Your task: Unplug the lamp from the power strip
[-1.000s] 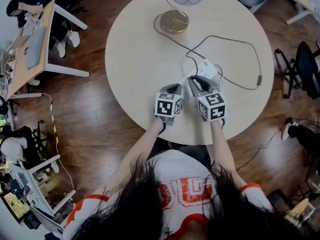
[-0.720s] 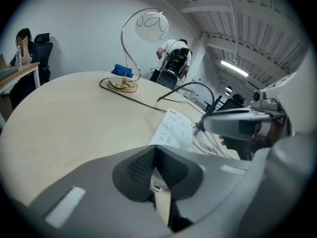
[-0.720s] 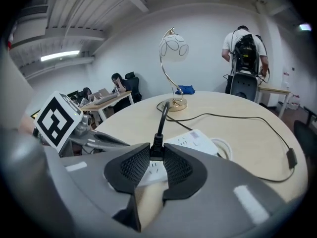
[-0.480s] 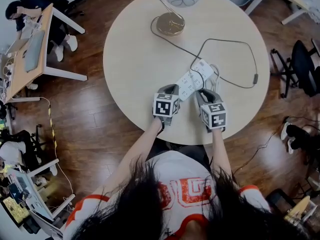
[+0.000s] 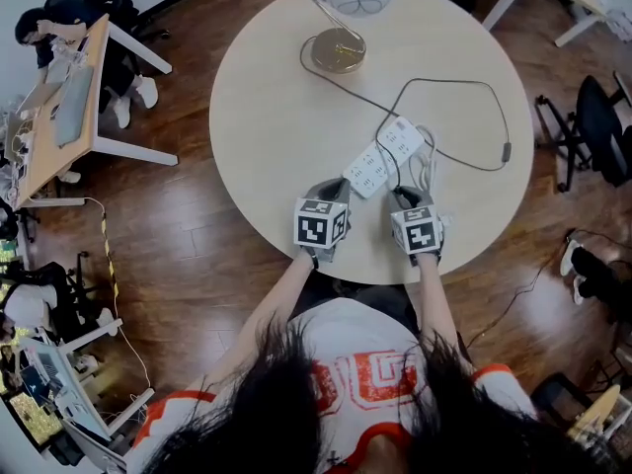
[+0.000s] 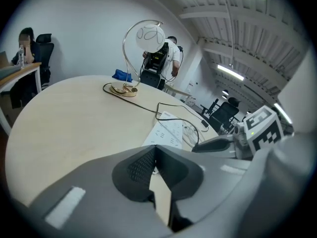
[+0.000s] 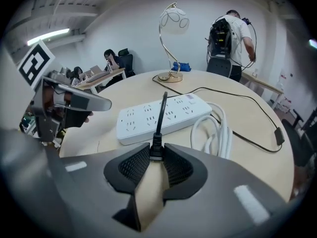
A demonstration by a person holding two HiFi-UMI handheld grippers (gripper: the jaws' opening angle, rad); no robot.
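Observation:
The white power strip (image 5: 384, 156) lies on the round table (image 5: 267, 117), seen up close in the right gripper view (image 7: 163, 114). My right gripper (image 7: 157, 155) pinches the lamp's black plug (image 7: 156, 148), which is out of the strip; its jaws are opening. The black cable (image 7: 161, 110) runs from the plug over the strip, loops across the table (image 5: 449, 82) and reaches the gold lamp base (image 5: 339, 49). My left gripper (image 6: 155, 150) is shut on nothing, just short of the strip's near end. Both grippers, left (image 5: 331, 188) and right (image 5: 403, 197), sit near the front edge.
The strip's own white cord (image 7: 218, 130) lies coiled at its right. A small blue object (image 7: 181, 66) sits behind the lamp. A person (image 7: 230, 33) stands beyond the table. Desks and office chairs (image 5: 602, 131) stand on the wooden floor around it.
Both grippers drew back toward the table's front edge. The right one came away from the power strip with the plug in its jaws, and the strip shifted slightly.

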